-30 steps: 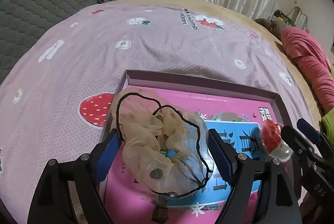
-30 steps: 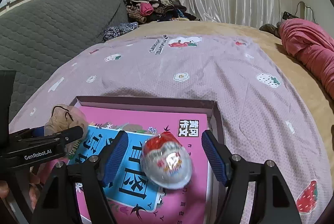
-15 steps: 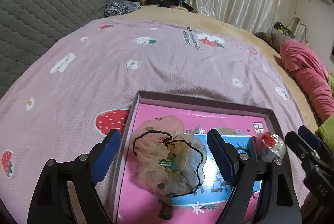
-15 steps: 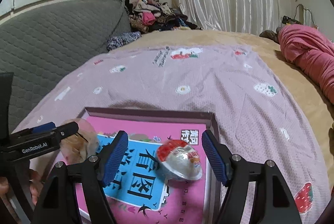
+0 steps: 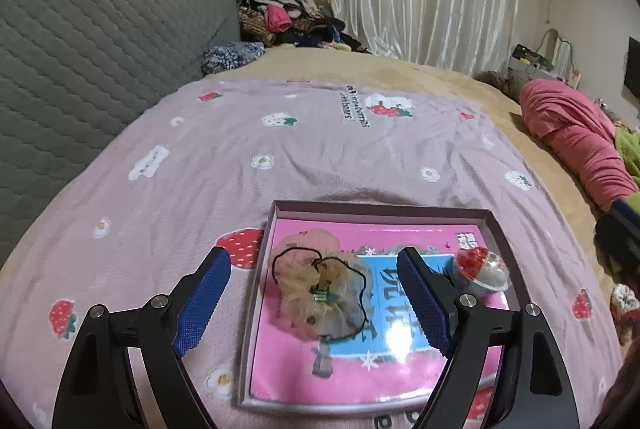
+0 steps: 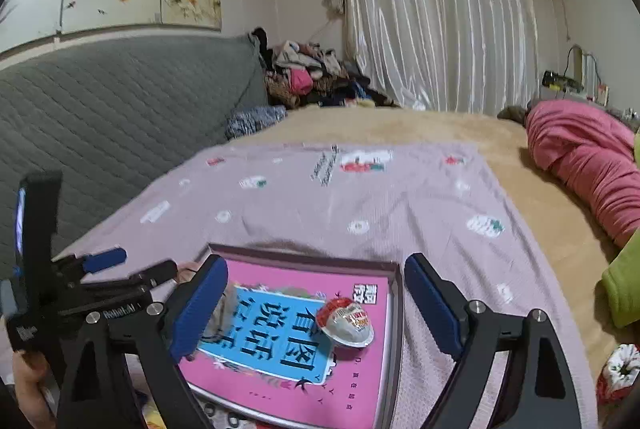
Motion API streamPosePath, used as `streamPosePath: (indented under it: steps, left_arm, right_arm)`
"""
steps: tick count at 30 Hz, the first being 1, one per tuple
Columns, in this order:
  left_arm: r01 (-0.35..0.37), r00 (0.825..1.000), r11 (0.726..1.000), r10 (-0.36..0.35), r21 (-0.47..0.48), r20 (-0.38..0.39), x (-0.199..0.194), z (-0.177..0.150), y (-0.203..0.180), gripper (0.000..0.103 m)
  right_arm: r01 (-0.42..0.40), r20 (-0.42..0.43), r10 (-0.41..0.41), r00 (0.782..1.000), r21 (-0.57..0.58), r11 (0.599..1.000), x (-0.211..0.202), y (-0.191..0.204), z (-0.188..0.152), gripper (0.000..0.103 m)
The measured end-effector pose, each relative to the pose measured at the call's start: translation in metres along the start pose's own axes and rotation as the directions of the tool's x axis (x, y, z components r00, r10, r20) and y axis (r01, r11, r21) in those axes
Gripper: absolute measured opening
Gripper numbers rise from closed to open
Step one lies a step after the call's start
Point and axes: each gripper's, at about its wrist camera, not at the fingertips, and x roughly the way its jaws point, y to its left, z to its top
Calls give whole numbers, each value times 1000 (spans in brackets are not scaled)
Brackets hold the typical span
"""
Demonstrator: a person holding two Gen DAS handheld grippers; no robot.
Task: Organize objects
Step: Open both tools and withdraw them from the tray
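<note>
A shallow box (image 5: 380, 207) with a pink and blue book in it lies on the bed. On the book's left part rests a beige gauze scrunchie (image 5: 316, 293). A red and white egg-shaped capsule (image 5: 482, 269) rests on its right part. My left gripper (image 5: 314, 257) hangs open above the scrunchie without touching it. The jaws of my right gripper (image 6: 316, 269) are opening. The capsule (image 6: 346, 321) lies free on the book below them, clear of both pads. In the right wrist view one finger partly hides the scrunchie (image 6: 222, 313), and the left gripper (image 6: 136, 265) shows at the left.
A lilac strawberry-print blanket (image 5: 320, 149) covers the bed around the box. A grey quilted headboard (image 5: 80, 61) runs along the left. A clothes pile (image 5: 280, 17) lies at the back, a rolled pink blanket (image 5: 576, 141) and green cloth (image 6: 624, 285) at the right.
Both grippers have risen and drawn back from the box, so scrunchie and capsule look smaller. The right jaws stand wider. The capsule now rests lower on the book.
</note>
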Motion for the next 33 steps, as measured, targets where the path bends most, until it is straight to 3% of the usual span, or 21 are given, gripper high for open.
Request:
streamPosePath:
  steps: [8,26,33]
  left_arm:
    - [7,1000,999,-6,-34,7,-45,-17,11,86]
    - [-25,1000,1000,25,-13,1,-176,-52,24,86]
    - [-38,999,999,38,-5,-5,-208,-66,25,86]
  right_arm:
    - [28,53,-27,998,-27,999,-54,22,4,98]
    - [43,-27,-46,999,-84,996,-156,54,-20,98]
    - [51,-34,-54,998,-92,994,-186,64,-28,98]
